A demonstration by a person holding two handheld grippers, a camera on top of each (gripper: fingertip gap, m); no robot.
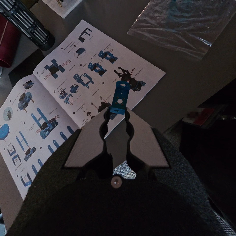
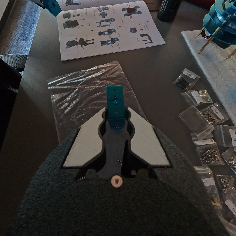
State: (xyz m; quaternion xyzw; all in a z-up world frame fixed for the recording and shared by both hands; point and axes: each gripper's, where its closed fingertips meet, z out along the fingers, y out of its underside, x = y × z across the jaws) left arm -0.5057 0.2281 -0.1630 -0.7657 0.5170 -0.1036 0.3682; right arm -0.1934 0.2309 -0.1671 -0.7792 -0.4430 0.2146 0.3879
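Note:
My left gripper (image 1: 116,109) is shut on a blue metal bracket (image 1: 120,97) with holes, held by its bent foot above the open instruction booklet (image 1: 66,89). My right gripper (image 2: 116,112) is shut on a second blue-green metal bracket (image 2: 114,99), held upright above an empty clear plastic bag (image 2: 83,92) on the dark table. The left gripper's bracket (image 2: 52,7) shows at the top left of the right wrist view. The clear bag also shows in the left wrist view (image 1: 178,28) at the top right.
Several small bags of screws and nuts (image 2: 206,134) lie at the right. A blue round assembly on brass legs (image 2: 222,25) stands on a grey mat (image 2: 210,66). A black cylindrical tool holder (image 1: 25,24) stands beyond the booklet. The booklet (image 2: 108,29) lies ahead. The table edge (image 2: 29,51) runs at the left. Some 30 cm of space lies between my two pairs of fingers.

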